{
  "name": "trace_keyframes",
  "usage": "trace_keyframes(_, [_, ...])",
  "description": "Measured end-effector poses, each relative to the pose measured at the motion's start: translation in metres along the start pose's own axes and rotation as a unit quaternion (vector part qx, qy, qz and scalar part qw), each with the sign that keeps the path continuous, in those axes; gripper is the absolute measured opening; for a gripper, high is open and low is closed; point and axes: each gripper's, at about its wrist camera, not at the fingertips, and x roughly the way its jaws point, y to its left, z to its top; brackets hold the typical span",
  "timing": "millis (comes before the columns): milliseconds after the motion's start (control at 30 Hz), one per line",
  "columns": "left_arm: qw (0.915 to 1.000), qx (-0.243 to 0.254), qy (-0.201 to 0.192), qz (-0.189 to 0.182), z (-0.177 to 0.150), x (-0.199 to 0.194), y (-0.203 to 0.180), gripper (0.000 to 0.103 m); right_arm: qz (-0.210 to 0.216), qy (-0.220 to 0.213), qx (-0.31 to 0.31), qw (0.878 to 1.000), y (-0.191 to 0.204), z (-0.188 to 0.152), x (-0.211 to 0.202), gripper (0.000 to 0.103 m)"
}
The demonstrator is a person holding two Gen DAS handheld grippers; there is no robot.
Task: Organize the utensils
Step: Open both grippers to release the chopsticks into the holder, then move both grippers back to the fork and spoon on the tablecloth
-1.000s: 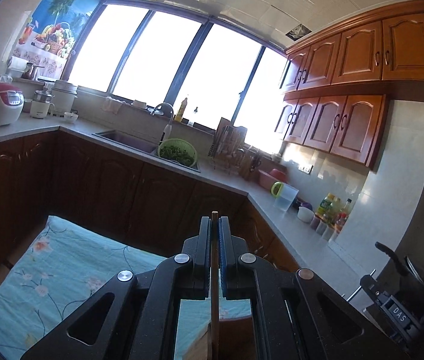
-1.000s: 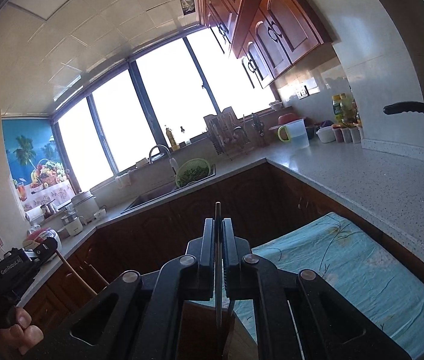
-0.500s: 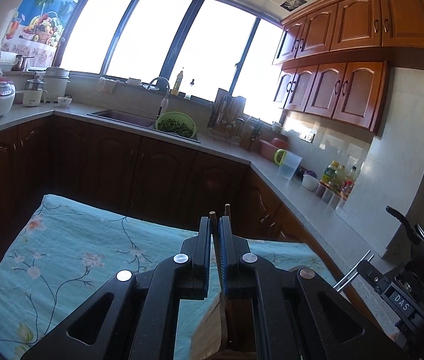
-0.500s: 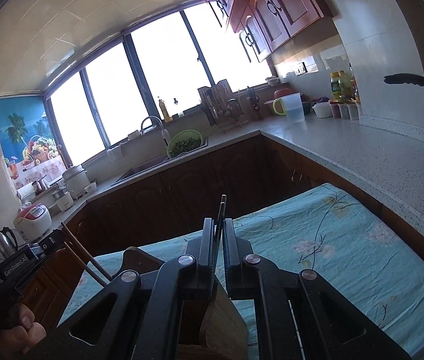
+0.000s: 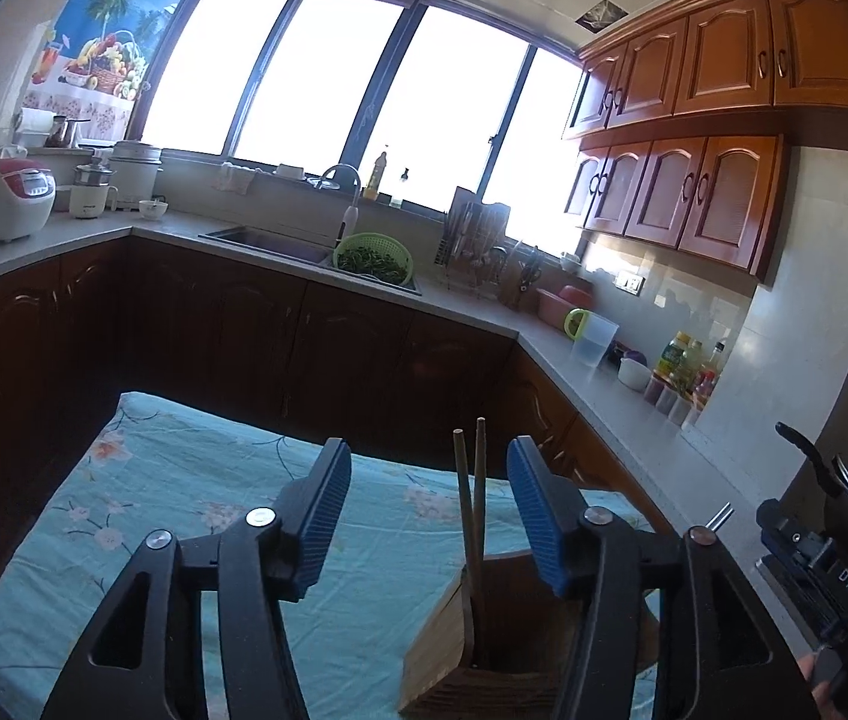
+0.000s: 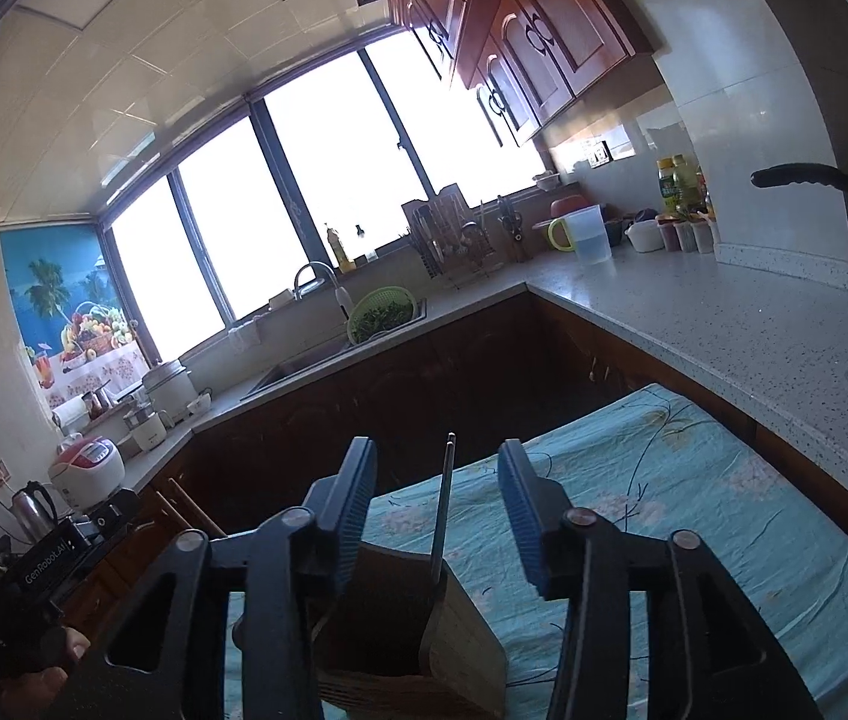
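Observation:
A wooden utensil holder (image 5: pixel 454 642) stands on a table with a turquoise floral cloth (image 5: pixel 183 492). Two wooden chopsticks (image 5: pixel 469 504) stand upright in it, between the blue pads of my left gripper (image 5: pixel 430 510), which is open and touches nothing. In the right wrist view the same holder (image 6: pixel 460 630) holds a thin grey metal utensil handle (image 6: pixel 443 510), upright between the pads of my right gripper (image 6: pixel 436 510), also open and empty. The left gripper's body (image 6: pixel 63 546) shows at the lower left there, with the wooden chopsticks (image 6: pixel 189 507) seen beside it.
Dark wood cabinets and a grey L-shaped counter (image 6: pixel 694 312) ring the table. A sink with a green colander (image 5: pixel 372 255), a dish rack (image 5: pixel 475 240), a measuring jug (image 5: pixel 592 339), bottles (image 5: pixel 688 360) and rice cookers (image 5: pixel 12 195) stand on the counter. A pan handle (image 6: pixel 808 177) juts in at right.
Both grippers were shut on utensils a second ago, the left on chopsticks, the right on a thin metal handle. Both lowered over the holder and have opened, leaving the utensils standing in it.

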Motion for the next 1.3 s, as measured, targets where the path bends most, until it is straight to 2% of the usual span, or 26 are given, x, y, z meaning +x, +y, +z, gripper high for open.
trace_keyframes(33, [1.0, -0.004, 0.0, 0.003, -0.001, -0.007, 0.003, 0.065, 0.003, -0.006, 0.0, 1.0, 0.0, 0.0, -0.008, 0.062])
trace_keyframes(67, [1.0, -0.005, 0.003, 0.007, -0.006, -0.014, 0.006, 0.075, 0.007, -0.008, 0.0, 1.0, 0.0, 0.0, -0.015, 0.072])
trace_keyframes(100, [0.9999, -0.006, 0.006, 0.009, -0.009, -0.022, 0.008, 0.081, 0.01, -0.009, -0.001, 1.0, -0.001, -0.002, -0.023, 0.077])
trace_keyframes(167, [0.9999, -0.008, 0.011, 0.007, -0.017, -0.038, 0.013, 0.081, 0.013, -0.009, -0.006, 1.0, 0.0, -0.008, -0.038, 0.088])
trace_keyframes(433, [0.9993, -0.001, 0.032, 0.018, -0.047, -0.107, 0.028, 0.085, 0.033, 0.043, -0.02, 0.998, 0.003, -0.046, -0.081, 0.089])
trace_keyframes(833, [0.9973, -0.016, 0.068, 0.022, -0.076, -0.181, 0.037, 0.085, 0.035, 0.072, -0.02, 0.997, 0.0, -0.083, -0.132, 0.09])
trace_keyframes(1300, [0.9917, -0.013, 0.12, 0.043, -0.096, -0.204, 0.05, 0.085, 0.006, 0.146, -0.036, 0.989, -0.01, -0.139, -0.142, 0.09])
